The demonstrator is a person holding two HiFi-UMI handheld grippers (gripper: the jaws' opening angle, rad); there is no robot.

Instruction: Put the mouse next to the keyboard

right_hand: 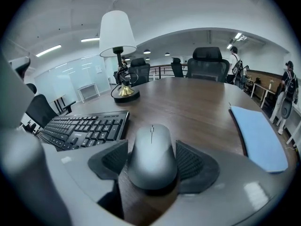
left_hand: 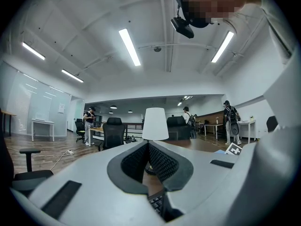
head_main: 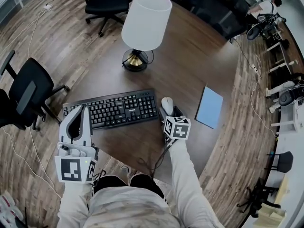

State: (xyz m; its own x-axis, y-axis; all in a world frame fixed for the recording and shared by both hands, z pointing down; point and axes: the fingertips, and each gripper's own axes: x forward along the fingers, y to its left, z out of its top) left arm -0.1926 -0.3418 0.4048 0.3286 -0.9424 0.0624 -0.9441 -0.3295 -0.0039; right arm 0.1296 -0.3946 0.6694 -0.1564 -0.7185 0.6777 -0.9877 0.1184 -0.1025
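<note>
**Mouse held beside the keyboard**

The right gripper [right_hand: 153,161] has its jaws pressed to both sides of the mouse [right_hand: 151,147], which sits on the brown table [head_main: 190,56] just right of the keyboard [head_main: 111,109]. The left gripper [left_hand: 148,145], closed and empty, hangs at the table's near edge. Farther off are a blue folder [head_main: 209,107], a lamp [head_main: 142,23] and office chairs [head_main: 107,1]. Only the left gripper view shows people standing.
</note>
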